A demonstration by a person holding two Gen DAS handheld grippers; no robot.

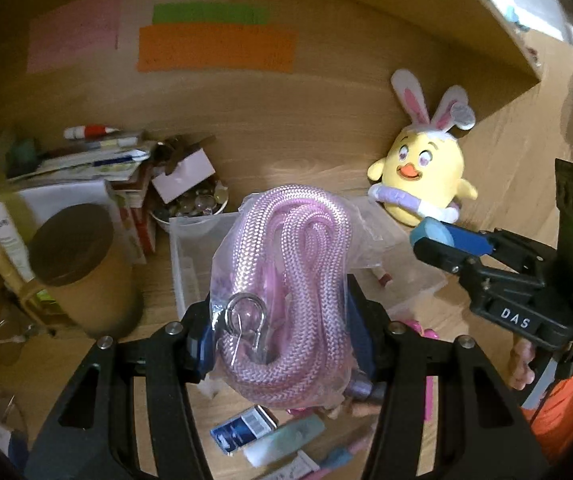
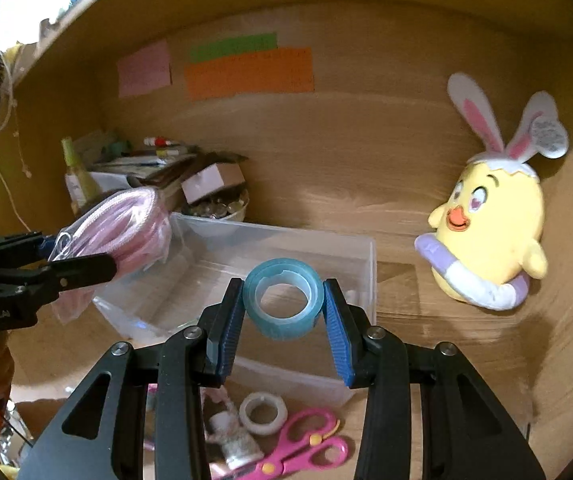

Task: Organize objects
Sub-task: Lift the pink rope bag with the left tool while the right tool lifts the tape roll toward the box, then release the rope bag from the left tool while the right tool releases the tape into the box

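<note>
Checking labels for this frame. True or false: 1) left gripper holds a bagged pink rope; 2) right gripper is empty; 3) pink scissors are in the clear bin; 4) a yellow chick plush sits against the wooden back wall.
1) The left gripper holds a bagged pink rope: true.
2) The right gripper is empty: false, it is shut on a blue tape roll.
3) The pink scissors are in the clear bin: false, they lie on the wood in front of it.
4) The chick plush sits against the back wall: true.
</note>
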